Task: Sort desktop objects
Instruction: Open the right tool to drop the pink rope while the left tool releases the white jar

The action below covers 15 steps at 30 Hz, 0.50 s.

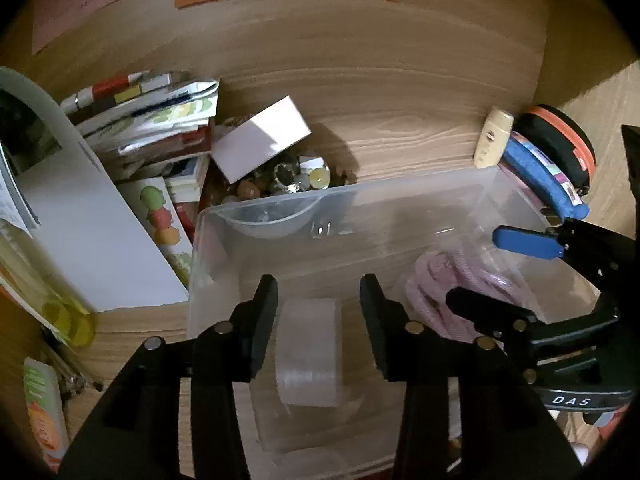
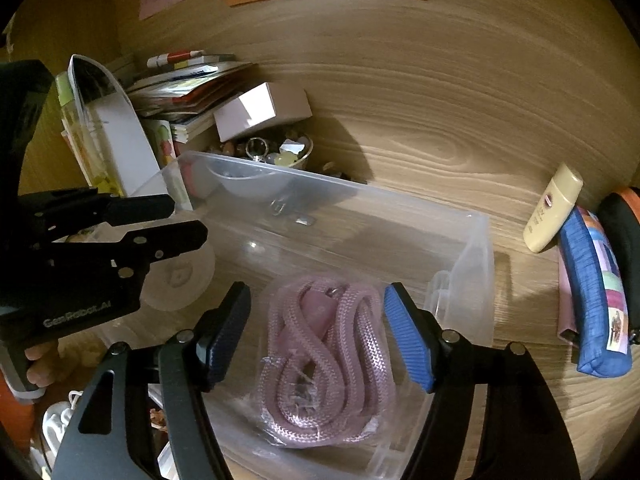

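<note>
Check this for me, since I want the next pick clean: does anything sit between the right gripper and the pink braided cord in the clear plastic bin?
Nothing visible does. The pink braided cord lies in the clear plastic bin directly below the open right gripper. The left gripper hovers off to the side, over the translucent tape roll.

Clear glossy plastic bin (image 2: 472, 240); braided pink rope (image 2: 320, 352) (cloth-like weave); matt wood-grain desk (image 2: 400, 100).

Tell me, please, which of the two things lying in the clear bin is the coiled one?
The pink rope, between the right gripper's fingers; the roll of clear tape under the left gripper is a solid ring.
</note>
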Each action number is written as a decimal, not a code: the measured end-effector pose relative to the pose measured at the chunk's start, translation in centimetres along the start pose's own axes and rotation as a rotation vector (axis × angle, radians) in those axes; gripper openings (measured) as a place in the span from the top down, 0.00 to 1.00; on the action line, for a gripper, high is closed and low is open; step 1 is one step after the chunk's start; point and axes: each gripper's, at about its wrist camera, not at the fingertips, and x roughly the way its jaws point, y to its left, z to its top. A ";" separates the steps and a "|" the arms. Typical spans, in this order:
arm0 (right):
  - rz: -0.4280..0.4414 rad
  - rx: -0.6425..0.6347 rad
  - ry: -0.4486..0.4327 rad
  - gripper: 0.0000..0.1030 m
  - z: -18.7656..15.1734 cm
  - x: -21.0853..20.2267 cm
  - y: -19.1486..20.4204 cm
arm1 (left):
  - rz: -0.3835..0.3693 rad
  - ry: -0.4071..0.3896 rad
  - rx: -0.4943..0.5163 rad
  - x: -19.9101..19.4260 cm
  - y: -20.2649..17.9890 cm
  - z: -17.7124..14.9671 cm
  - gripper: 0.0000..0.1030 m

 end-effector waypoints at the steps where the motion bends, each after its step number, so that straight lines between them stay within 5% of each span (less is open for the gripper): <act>1: 0.005 0.002 -0.001 0.36 0.0 -0.1 0.0 | 0.003 -0.002 0.003 -0.1 0.0 0.1 0.56; 9: -0.014 -0.013 -0.036 0.35 0.7 -1.8 0.6 | 0.029 -0.059 0.007 -3.4 0.0 0.4 0.41; 12: -0.024 -0.031 -0.058 0.20 0.9 -3.2 1.0 | 0.040 -0.091 0.016 -5.2 -0.3 0.3 0.38; 15: -0.026 -0.030 -0.093 0.17 0.8 -5.1 1.5 | 0.039 -0.125 0.017 -7.3 -0.3 -0.2 0.29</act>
